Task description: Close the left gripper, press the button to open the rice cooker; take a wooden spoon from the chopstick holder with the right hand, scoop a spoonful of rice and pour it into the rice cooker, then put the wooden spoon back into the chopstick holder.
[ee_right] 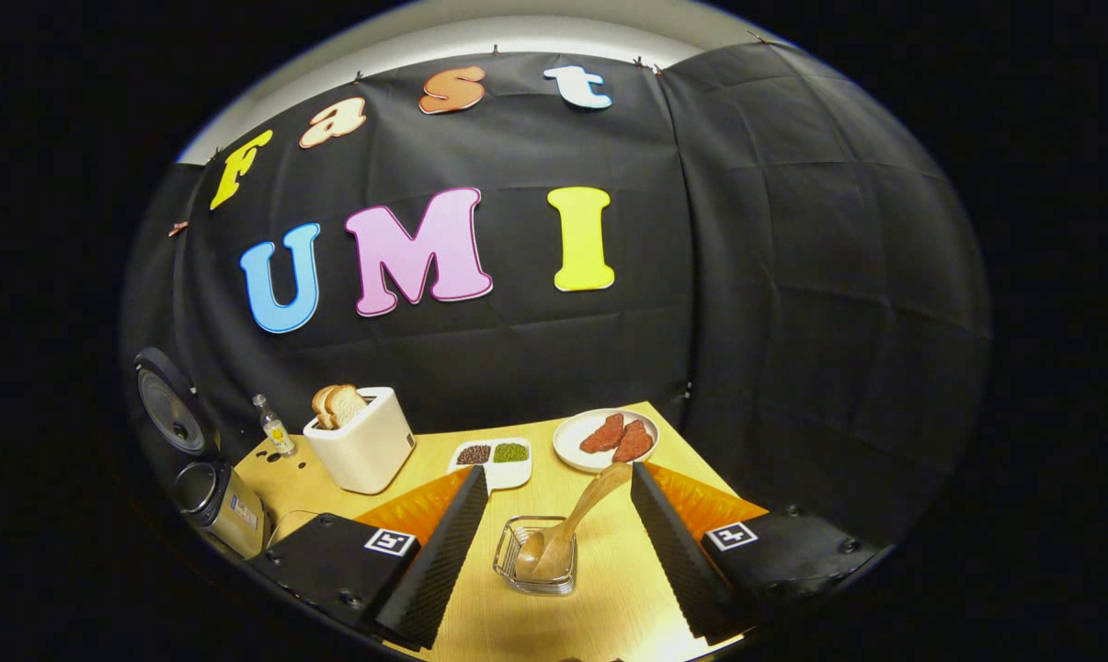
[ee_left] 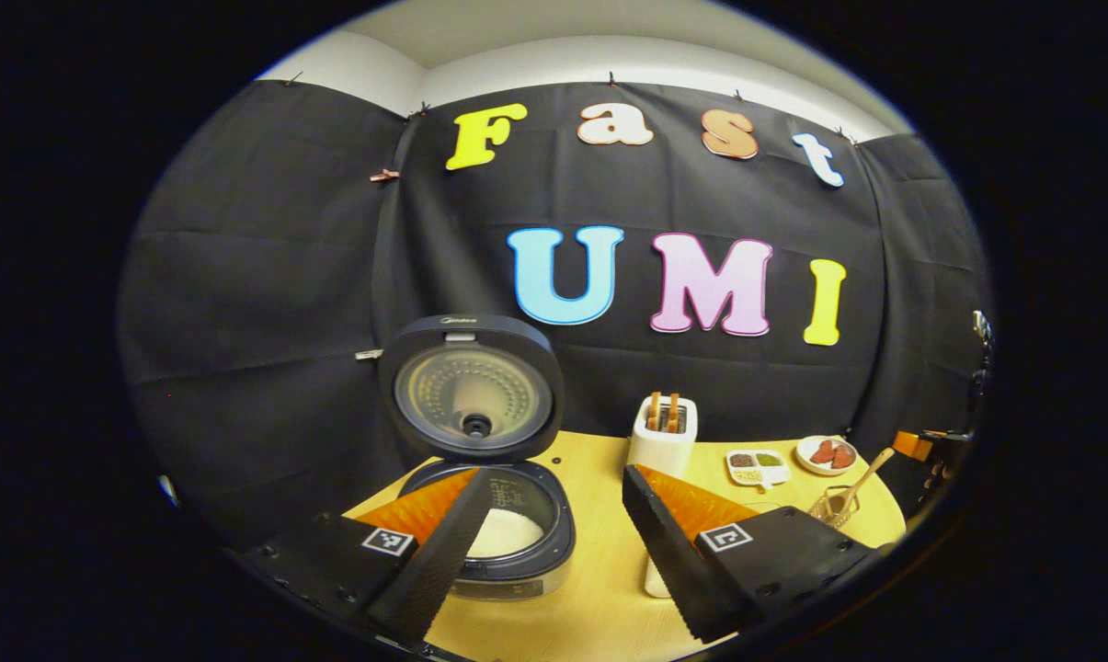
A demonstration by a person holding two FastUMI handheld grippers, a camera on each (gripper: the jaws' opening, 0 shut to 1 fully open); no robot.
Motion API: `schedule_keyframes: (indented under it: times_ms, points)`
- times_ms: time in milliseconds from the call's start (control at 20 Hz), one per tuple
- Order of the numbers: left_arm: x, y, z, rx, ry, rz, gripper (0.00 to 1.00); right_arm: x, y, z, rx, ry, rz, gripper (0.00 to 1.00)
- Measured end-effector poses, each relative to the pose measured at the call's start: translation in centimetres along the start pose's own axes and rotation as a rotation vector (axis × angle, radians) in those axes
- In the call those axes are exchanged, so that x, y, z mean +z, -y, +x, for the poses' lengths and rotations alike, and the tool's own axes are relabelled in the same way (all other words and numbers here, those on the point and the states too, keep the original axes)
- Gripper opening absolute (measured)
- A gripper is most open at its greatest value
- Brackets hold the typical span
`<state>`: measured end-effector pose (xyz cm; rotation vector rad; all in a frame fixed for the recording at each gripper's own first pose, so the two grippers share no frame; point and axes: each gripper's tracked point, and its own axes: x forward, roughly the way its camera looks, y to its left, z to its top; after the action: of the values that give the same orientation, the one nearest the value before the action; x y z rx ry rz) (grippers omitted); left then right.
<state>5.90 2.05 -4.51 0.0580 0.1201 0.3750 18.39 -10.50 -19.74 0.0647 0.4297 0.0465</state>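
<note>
The rice cooker [ee_left: 521,581] stands open on the wooden table, its round lid [ee_left: 471,391] tipped up and back, white rice [ee_left: 508,533] in the pot. My left gripper [ee_left: 561,478] hovers open just in front of it, one finger across the pot's left rim. The wire chopstick holder [ee_right: 509,554] sits between the fingers of my open right gripper [ee_right: 561,473]. A wooden spoon [ee_right: 574,517] rests in it, bowl down, handle leaning up toward the far right. Neither finger touches the spoon. In the left gripper view the holder [ee_left: 828,507] and spoon [ee_left: 864,471] are at the far right.
A white toaster [ee_right: 362,446] with bread slices stands at the back, beside a small bottle [ee_right: 273,428]. A compartment dish of grains [ee_right: 496,462] and a plate of red pieces [ee_right: 567,441] lie behind the holder. The cooker [ee_right: 213,501] is at the table's left.
</note>
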Motion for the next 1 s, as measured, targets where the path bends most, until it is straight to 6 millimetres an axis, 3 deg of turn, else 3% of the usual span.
schedule_keyframes:
  times_ms: [200,400,700,800,900,950,1000]
  points:
    - [-1.8,0.0,-1.4,0.064,-0.038,-0.004,0.97,-3.6,1.0,3.9,-0.004,-0.123,0.109,0.98]
    - [-4.9,-0.8,-2.5,0.131,-0.119,0.001,0.97,-7.3,2.4,7.3,-0.035,-0.187,0.115,0.99]
    - [-7.7,-1.2,-3.9,0.169,-0.195,-0.01,0.97,-9.7,2.5,11.2,-0.052,-0.242,0.149,0.97]
    - [-8.5,-1.4,-3.9,0.171,-0.21,0.009,0.97,-10.2,2.3,11.8,-0.065,-0.262,0.194,0.86]
    - [-9.2,-1.6,-4.2,0.166,-0.223,0.013,0.97,-10.5,1.9,12.2,-0.061,-0.279,0.224,0.55]
    - [-9.6,-1.5,-4.3,0.161,-0.229,0.009,0.97,-10.5,1.7,12.4,-0.063,-0.283,0.237,0.62]
    - [-10.0,-1.5,-4.4,0.155,-0.236,0.004,0.97,-10.4,1.5,12.5,-0.065,-0.28,0.248,0.62]
